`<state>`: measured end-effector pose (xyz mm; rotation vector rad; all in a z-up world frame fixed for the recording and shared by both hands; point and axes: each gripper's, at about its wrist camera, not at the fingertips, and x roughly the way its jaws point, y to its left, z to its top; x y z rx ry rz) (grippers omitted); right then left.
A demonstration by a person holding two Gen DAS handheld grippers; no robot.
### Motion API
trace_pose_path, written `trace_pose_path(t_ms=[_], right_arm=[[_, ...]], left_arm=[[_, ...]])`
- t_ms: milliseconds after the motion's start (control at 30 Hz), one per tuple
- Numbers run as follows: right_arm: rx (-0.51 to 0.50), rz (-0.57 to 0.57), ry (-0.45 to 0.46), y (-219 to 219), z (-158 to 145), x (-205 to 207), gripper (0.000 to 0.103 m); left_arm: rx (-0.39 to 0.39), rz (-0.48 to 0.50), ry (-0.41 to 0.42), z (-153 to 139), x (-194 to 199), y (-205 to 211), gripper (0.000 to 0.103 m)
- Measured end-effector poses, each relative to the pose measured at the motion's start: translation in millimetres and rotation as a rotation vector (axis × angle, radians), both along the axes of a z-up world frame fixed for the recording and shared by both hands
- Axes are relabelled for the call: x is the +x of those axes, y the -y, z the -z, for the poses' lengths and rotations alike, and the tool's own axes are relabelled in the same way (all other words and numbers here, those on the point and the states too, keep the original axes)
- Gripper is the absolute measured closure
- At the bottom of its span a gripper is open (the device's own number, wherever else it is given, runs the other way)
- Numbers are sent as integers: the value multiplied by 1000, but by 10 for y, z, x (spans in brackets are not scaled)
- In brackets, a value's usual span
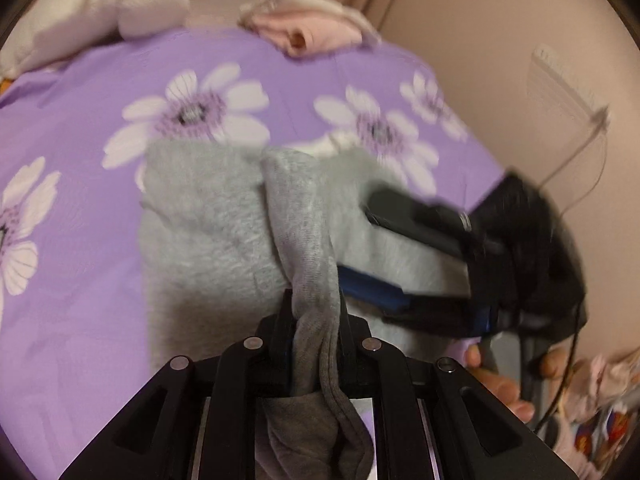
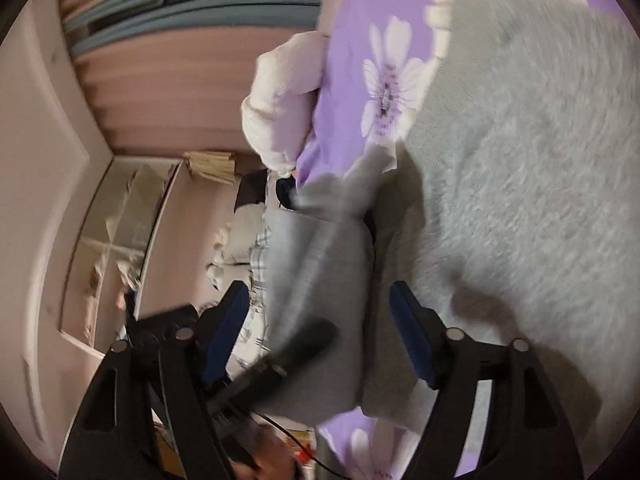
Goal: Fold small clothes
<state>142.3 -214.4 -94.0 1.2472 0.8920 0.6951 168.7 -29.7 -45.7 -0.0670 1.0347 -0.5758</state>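
A grey fleece garment (image 1: 208,232) lies on the purple flowered bed sheet (image 1: 80,120). My left gripper (image 1: 314,304) is shut on a bunched fold of the grey cloth (image 1: 304,216), which rises from the garment up into its jaws. My right gripper (image 1: 360,240) reaches in from the right over the garment's right side, its blue-padded jaws standing wide apart. In the right wrist view the right gripper (image 2: 318,320) is open. A blurred strip of the lifted grey garment (image 2: 316,264) and a black finger of the left gripper (image 2: 300,344) lie between its pads, which press on nothing.
Folded pink clothes (image 1: 312,32) and a white plush cushion (image 1: 100,8) lie at the sheet's far edge. A pile of patterned clothes (image 1: 600,400) sits at the lower right, by the hand (image 1: 500,388) that holds the right gripper. A beige wall (image 1: 500,40) borders the bed.
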Motion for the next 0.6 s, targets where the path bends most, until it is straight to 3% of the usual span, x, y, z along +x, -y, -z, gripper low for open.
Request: trace_pose_path(t_ms=[100,167,233,300,433,533,600], right_arm=[[-68,-29,-61,-92,57,57,28],[-97,-50,-64,-124,44,84,29],[-129,-66,-59,-184,-3,112,29],[-164,-77,-53,-237,-46,149,31],[-266,-94,-56,-279,-61,285,64],[-335,-98,-52,-261,-6,361,82],[-368,-90,-40,-262,8,365,88]], left_arm=[[4,20,-36,87,2,41,78],[-31,44,-65,99,-11,25,56],[-50,57,-74,84,-51,25,50],[-38,57,-68,69,-105,0,50],[-87,23,-83,48,-248,-275,50],[-111,-25,-66,25,-386,-577,50],[-110,-72,-57,27,-461,-768,50]])
